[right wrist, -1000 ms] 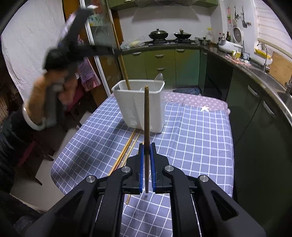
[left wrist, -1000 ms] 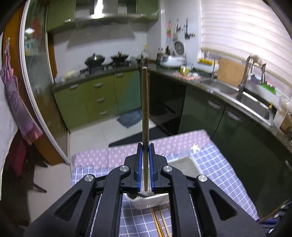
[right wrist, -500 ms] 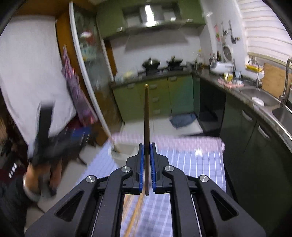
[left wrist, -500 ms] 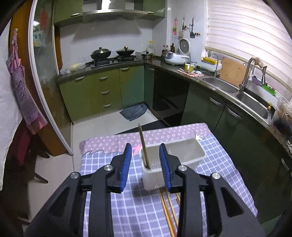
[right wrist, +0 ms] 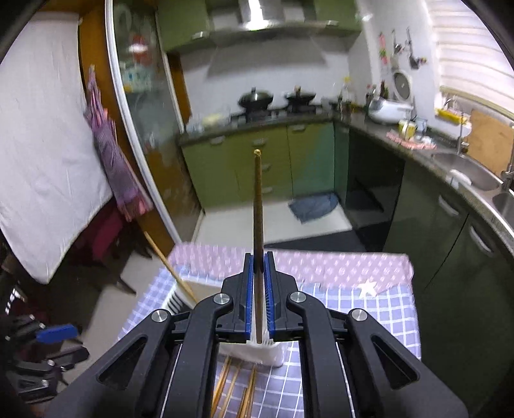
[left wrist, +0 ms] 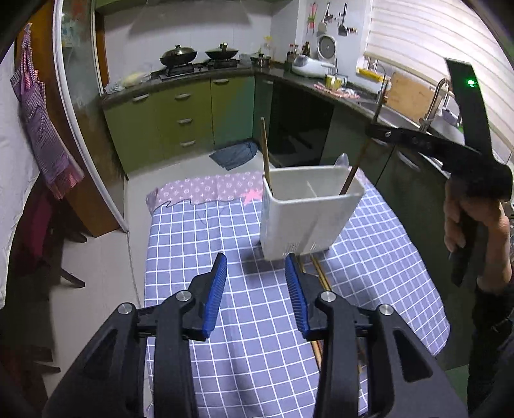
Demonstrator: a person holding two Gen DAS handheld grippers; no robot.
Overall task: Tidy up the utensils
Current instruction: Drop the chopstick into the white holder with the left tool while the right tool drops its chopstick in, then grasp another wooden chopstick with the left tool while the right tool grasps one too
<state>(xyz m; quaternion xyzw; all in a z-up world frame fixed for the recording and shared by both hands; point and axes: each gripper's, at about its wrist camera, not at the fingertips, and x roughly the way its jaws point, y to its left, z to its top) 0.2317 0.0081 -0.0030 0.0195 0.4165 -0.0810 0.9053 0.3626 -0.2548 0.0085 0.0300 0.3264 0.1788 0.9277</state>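
Our left tongs [left wrist: 256,265] and right tongs [right wrist: 258,267] are black plastic with blue ribbed pads, silver screws; our hand [left wrist: 472,222] is bare-skinned.

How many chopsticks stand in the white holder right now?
2: one chopstick leans at the white holder's left end; another, at its right end, is gripped by the right gripper.

**A lived-in home kitchen**

This is a domestic kitchen. Green cabinets [left wrist: 180,119] with drawers run across the middle of the left wrist view, under a dark counter carrying two woks [left wrist: 199,54] on a gas hob. An extractor hood [right wrist: 260,22] hangs at the top of the right wrist view. At right, a steel sink [right wrist: 465,167] with tap sits below window blinds [left wrist: 417,38]. Utensils hang on the wall [left wrist: 334,22] at upper right, above a rice cooker [left wrist: 310,67].
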